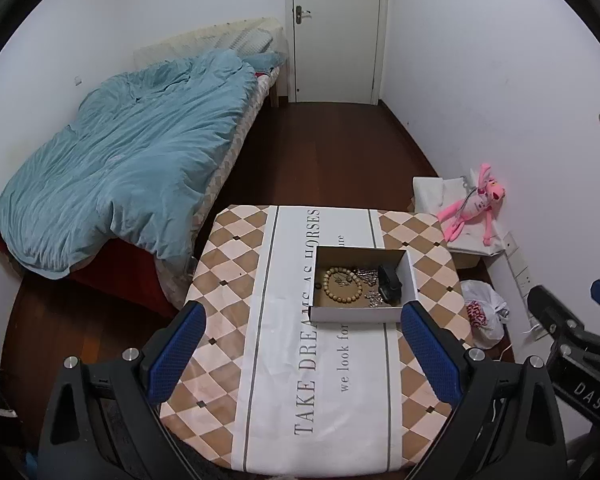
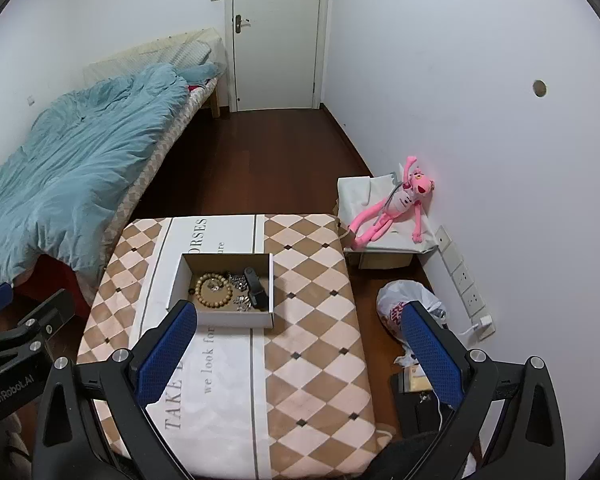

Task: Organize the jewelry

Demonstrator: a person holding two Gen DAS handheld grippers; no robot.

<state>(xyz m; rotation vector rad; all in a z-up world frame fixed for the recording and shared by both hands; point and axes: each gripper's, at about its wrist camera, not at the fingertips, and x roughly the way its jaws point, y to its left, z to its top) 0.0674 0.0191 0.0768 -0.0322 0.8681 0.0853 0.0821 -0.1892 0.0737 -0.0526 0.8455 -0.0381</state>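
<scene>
A white cardboard box [image 1: 356, 314] [image 2: 236, 319] sits on the checkered table [image 1: 228, 264] [image 2: 312, 320]. Inside lie a wooden bead bracelet [image 1: 342, 285] [image 2: 214, 289], silver chain jewelry [image 1: 370, 278] [image 2: 238, 282] and a black watch [image 1: 390, 286] [image 2: 256, 286]. My left gripper [image 1: 302, 322] is open and empty, held above the table just in front of the box. My right gripper [image 2: 300, 320] is open and empty, above the table's right part, right of the box. The right gripper also shows in the left wrist view [image 1: 568, 320], and the left gripper in the right wrist view [image 2: 24, 320].
A bed with a blue duvet [image 1: 128, 160] stands left of the table. A pink plush toy [image 2: 396, 204] lies on a white box by the right wall. A plastic bag [image 2: 404, 308] and dark items lie on the floor at right. A closed door [image 1: 336, 28] is at the back.
</scene>
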